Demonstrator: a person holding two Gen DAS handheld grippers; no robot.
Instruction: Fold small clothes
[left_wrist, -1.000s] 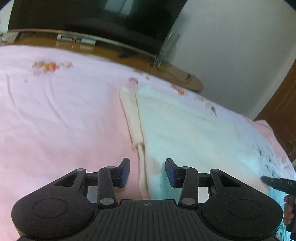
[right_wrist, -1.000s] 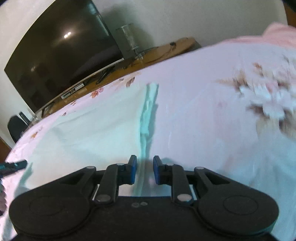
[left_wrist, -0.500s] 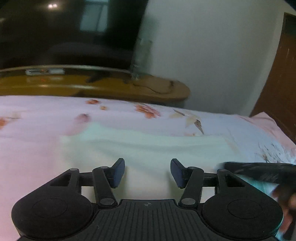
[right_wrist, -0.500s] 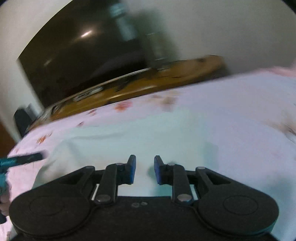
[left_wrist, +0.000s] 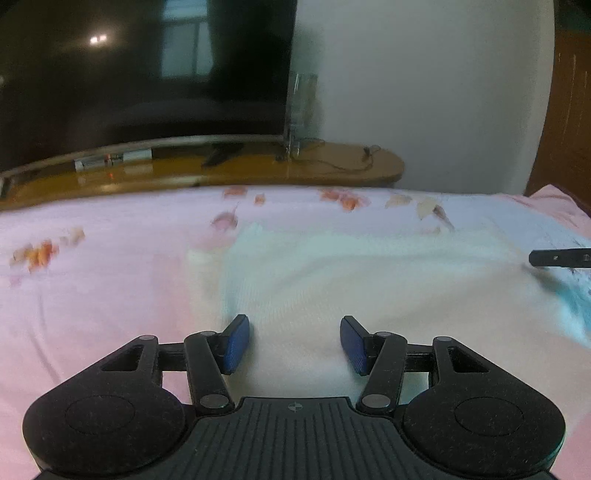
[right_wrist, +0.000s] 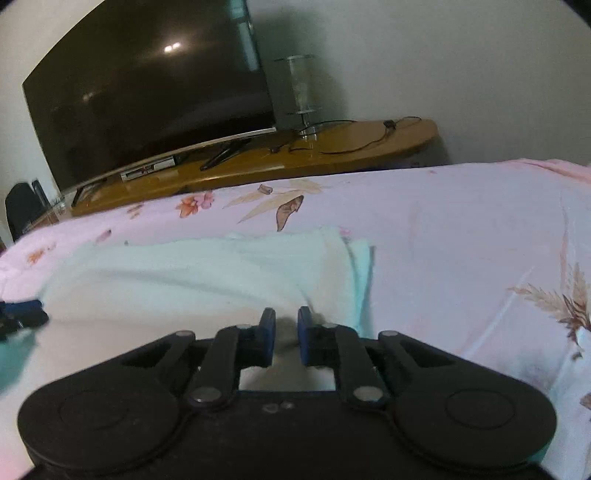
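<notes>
You have the pale garment (left_wrist: 332, 280) lying flat on the pink floral bed sheet (left_wrist: 92, 295), straight ahead of both grippers and stretched crosswise in front of you, long axis running side to side. Your left gripper (left_wrist: 294, 341) hangs over its near left part, jaws standing wide, nothing pinched between the blue pads (left_wrist: 236, 343), just cloth showing below. Your right gripper (right_wrist: 286, 334) sits over the near right part, close to the folded right edge (right_wrist: 360, 280) where a mint strip peeks out; its jaws are narrow but opening, and no cloth looks caught between them, though the base of the gap is dim. So each hand owns its own end: left nearer the cream-banded left edge (left_wrist: 205, 280), right nearer the mint one. In the left view the tip of your other gripper pokes in at the far right, roughly level with the middle of the cloth. My read: the next fold runs across that long axis, so you would want both grippers to bite the near hem together and carry it away from you toward the TV (right_wrist: 147, 92) side.
</notes>
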